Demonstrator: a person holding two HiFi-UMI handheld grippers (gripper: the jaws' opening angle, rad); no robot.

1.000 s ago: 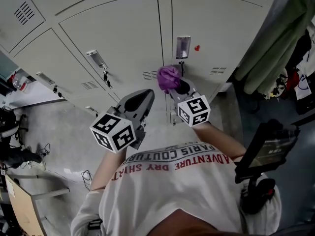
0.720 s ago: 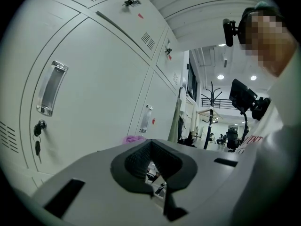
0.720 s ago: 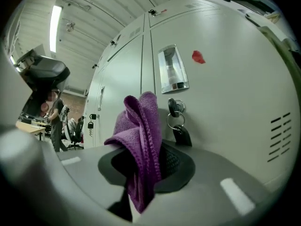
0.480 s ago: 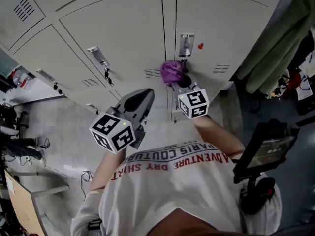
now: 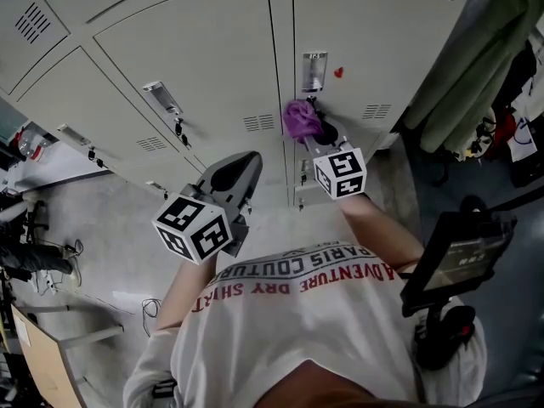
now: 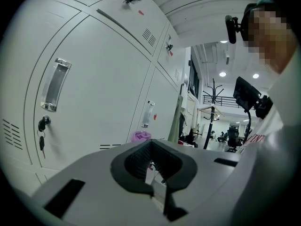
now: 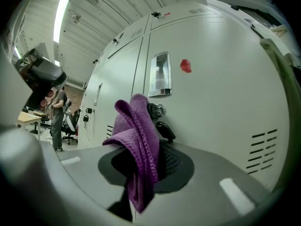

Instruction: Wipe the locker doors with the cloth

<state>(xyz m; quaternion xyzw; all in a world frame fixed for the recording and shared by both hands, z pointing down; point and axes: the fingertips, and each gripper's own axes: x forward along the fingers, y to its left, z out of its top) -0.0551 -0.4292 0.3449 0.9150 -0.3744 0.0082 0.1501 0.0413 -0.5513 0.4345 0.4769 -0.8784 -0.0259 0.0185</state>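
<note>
A grey floor (image 5: 98,219) is lying below, with thin cables (image 5: 143,301) trailing on it. A green coat (image 5: 476,62) is hanging at the right. A long ceiling light (image 7: 61,13) is shining. A coat stand (image 6: 209,108) is standing far off.

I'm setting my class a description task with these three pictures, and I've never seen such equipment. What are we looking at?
No robot: a person holds a two-jaw gripper in each hand. One picture comes from a camera on the head, looking down; the other two from cameras riding on each gripper. Ahead stand grey locker doors. The right gripper is clamped on a purple cloth, held near a door handle. The left gripper has its jaws together, holding nothing.
</note>
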